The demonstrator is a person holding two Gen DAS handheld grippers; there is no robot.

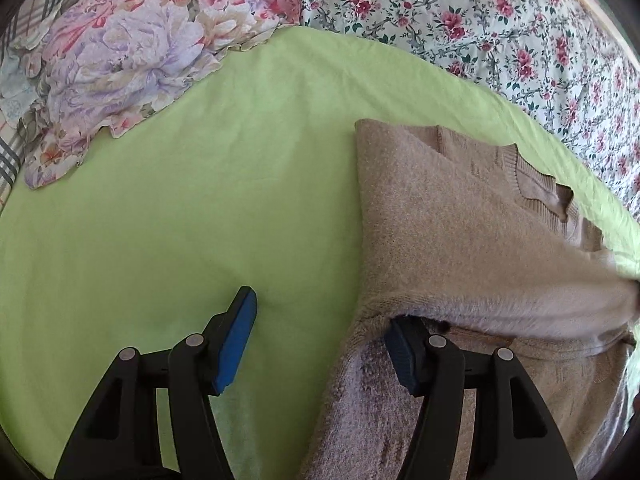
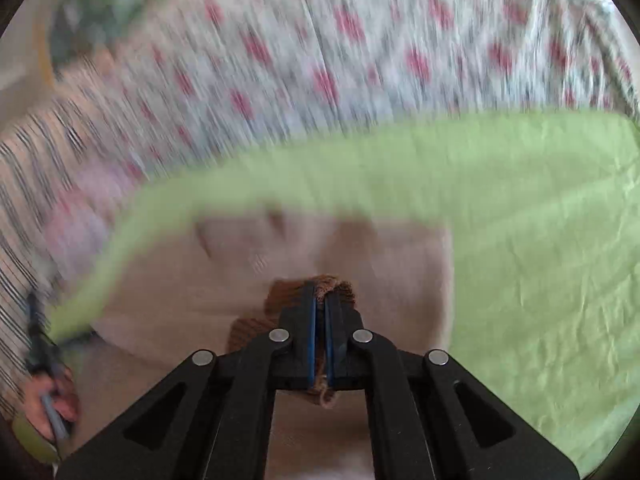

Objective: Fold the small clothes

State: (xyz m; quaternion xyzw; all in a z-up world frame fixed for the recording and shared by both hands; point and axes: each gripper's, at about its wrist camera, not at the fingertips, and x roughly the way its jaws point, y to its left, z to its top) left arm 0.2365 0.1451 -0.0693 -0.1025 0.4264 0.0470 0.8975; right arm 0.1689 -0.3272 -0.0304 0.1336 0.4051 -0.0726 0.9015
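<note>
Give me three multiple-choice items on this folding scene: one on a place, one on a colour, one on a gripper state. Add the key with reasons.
1. Where does the beige sweater lie?
A. on the green sheet
B. on the floral pillow
C. on a chair

2. What colour are the left gripper pads?
A. red
B. blue
C. white

3. How is the right gripper?
A. wide open
B. shut on nothing
C. shut on knit fabric

Key: 1 A, green sheet surrounds the sweater; 2 B, blue strips line both fingers; 3 C, brown ribbed knit is pinched between closed fingers.
</note>
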